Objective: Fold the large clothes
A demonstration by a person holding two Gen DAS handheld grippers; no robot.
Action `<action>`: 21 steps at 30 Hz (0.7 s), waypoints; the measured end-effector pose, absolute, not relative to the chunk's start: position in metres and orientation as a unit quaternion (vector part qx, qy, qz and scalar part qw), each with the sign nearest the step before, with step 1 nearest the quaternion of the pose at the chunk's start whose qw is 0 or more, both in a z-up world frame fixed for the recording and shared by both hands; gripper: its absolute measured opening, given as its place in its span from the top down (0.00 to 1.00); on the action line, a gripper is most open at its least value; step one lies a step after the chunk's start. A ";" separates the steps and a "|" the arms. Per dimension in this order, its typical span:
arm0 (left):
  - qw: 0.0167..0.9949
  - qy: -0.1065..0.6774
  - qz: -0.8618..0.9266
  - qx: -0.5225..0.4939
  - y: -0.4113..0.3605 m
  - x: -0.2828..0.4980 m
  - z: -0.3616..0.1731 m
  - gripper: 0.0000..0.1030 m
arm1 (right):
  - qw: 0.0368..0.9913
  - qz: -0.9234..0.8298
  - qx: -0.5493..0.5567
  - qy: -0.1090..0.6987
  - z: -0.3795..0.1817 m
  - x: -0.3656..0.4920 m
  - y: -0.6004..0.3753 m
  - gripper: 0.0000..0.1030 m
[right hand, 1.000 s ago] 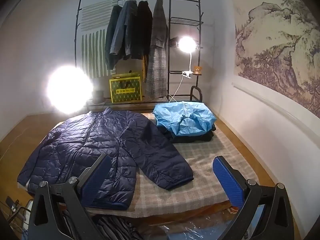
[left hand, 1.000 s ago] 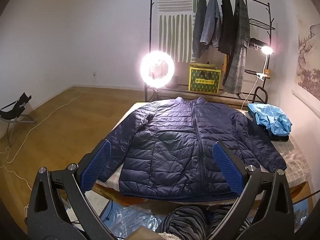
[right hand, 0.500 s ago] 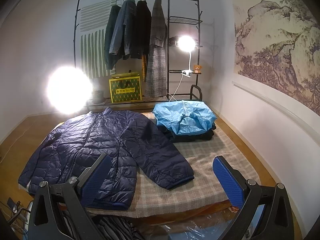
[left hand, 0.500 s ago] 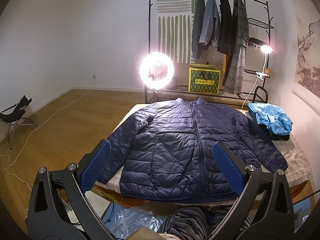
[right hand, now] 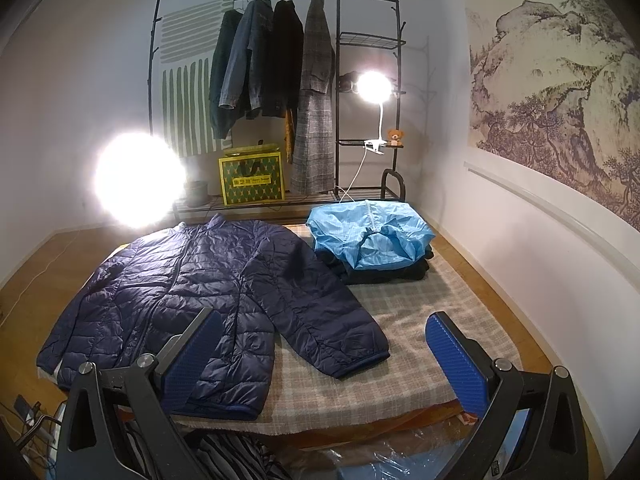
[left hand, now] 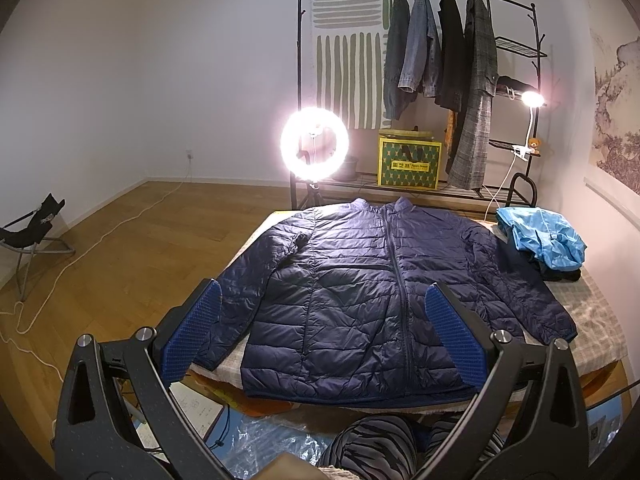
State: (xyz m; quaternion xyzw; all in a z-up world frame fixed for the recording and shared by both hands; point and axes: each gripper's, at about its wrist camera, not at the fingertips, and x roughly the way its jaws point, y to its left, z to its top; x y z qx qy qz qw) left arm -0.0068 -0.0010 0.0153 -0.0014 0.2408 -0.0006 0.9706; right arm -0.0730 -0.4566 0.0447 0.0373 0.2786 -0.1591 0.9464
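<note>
Both grippers, left gripper (left hand: 320, 334) and right gripper (right hand: 324, 354), spread empty; puffer jacket (left hand: 372, 292) likely light, soft, slippery: grasp sleeve cuff (right hand: 360, 360)

Pale walls (left hand: 120, 60) over a wooden plank floor (left hand: 120, 248). Against the far wall, a black clothes rack (right hand: 338, 80) hung with dark coats (right hand: 280, 64), beside a striped hanging (left hand: 346, 52). Lit by a glaring ring light (left hand: 315, 144) and a clip lamp (right hand: 374, 86). Landscape mural (right hand: 560, 80) on the right wall; folding stool (left hand: 32, 232) at left.
</note>
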 end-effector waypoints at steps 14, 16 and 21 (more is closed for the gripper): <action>0.971 0.240 -0.001 0.000 -0.002 -0.007 0.016 0.00 | 0.946 -0.158 0.038 0.279 0.044 -0.072 -0.456 0.00; 0.971 0.240 -0.001 0.000 -0.002 -0.007 0.016 0.00 | 0.946 -0.158 0.038 0.279 0.044 -0.072 -0.456 0.00; 0.971 0.240 0.000 0.000 -0.002 -0.007 0.016 0.00 | 0.946 -0.158 0.038 0.279 0.043 -0.072 -0.456 0.00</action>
